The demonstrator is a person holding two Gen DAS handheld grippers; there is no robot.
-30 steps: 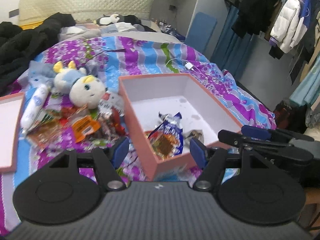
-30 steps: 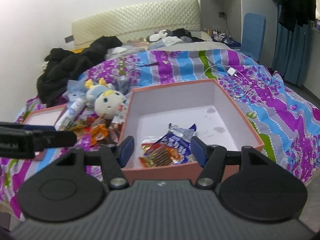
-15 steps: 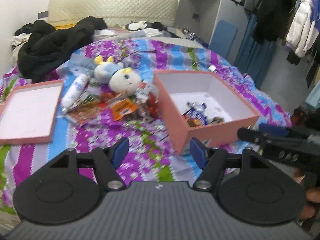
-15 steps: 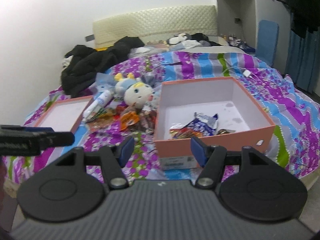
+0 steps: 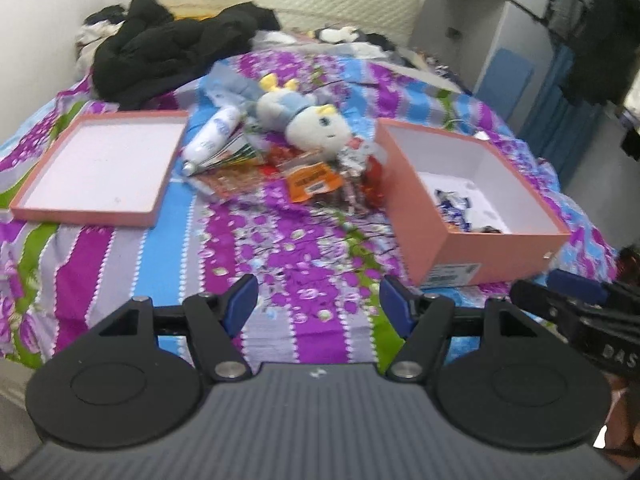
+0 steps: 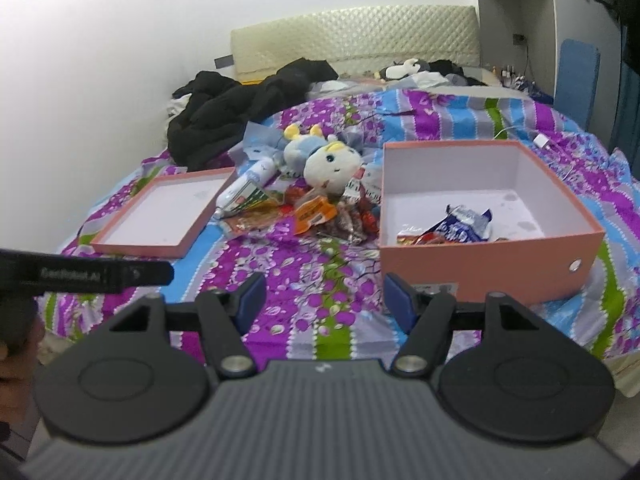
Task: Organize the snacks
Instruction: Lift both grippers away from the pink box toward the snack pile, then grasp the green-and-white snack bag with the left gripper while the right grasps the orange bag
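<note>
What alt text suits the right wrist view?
The open, empty right tool hovers over a floral bedspread, facing a pink box holding a few snack packets. More snacks, a plush toy and the box lid lie left.

Even, soft indoor light fills both views, with only faint shadows. The left wrist view is smeared by motion blur, worst beyond the tongs on the heap of black clothes [image 5: 176, 48]. The right view is sharper. Fisheye bending curves the edges; the white wall [image 6: 100, 60] glows pale.
</note>
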